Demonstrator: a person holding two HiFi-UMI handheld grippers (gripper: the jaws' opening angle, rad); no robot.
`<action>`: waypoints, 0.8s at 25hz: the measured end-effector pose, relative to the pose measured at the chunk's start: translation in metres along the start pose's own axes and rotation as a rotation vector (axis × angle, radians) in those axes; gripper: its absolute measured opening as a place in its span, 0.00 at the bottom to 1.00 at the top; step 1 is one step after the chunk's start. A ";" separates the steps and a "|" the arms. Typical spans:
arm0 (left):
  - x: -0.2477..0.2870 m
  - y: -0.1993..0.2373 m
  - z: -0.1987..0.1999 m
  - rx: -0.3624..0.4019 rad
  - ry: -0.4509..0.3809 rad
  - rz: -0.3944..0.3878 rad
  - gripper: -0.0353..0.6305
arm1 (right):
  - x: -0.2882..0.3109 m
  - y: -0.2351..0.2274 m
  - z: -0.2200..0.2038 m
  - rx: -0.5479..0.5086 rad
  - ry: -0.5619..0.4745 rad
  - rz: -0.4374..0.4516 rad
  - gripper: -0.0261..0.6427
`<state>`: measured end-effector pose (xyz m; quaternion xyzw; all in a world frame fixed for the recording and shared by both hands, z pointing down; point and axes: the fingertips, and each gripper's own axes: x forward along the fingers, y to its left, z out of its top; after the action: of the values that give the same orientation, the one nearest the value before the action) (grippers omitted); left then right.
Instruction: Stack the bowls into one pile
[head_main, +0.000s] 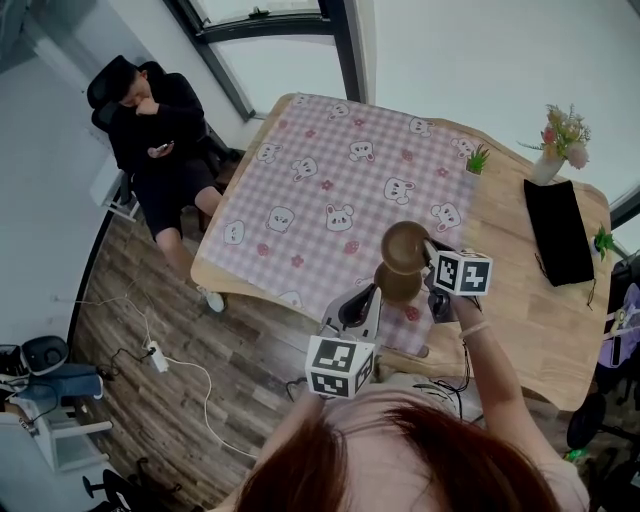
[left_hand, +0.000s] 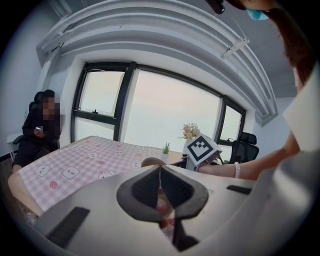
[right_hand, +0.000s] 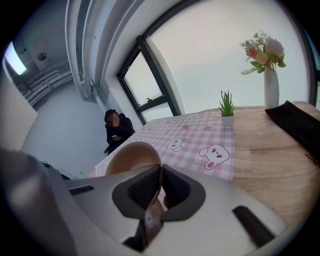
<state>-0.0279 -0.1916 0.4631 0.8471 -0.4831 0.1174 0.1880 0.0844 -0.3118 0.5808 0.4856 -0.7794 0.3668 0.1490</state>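
Hanging over the tablecloth, a first bowl is pinched at its rim by the right gripper; a second bowl is clamped by the left gripper.

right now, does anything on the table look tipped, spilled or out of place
Nothing spilled or damaged. The upper bowl hangs tilted, its rim pinched in the right gripper, over the lower bowl gripped by the left gripper; that looks like stacking, not a fault.
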 end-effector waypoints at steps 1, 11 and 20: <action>-0.002 -0.001 0.000 0.001 -0.001 -0.001 0.07 | -0.002 0.000 -0.002 -0.002 0.001 -0.006 0.06; -0.011 -0.002 0.000 -0.003 -0.011 -0.007 0.07 | -0.009 0.008 -0.022 -0.004 0.021 -0.012 0.06; -0.016 -0.006 0.001 -0.002 -0.014 -0.015 0.07 | -0.011 0.012 -0.041 -0.019 0.052 -0.024 0.06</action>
<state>-0.0308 -0.1768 0.4547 0.8512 -0.4783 0.1095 0.1863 0.0747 -0.2723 0.5972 0.4838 -0.7729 0.3699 0.1782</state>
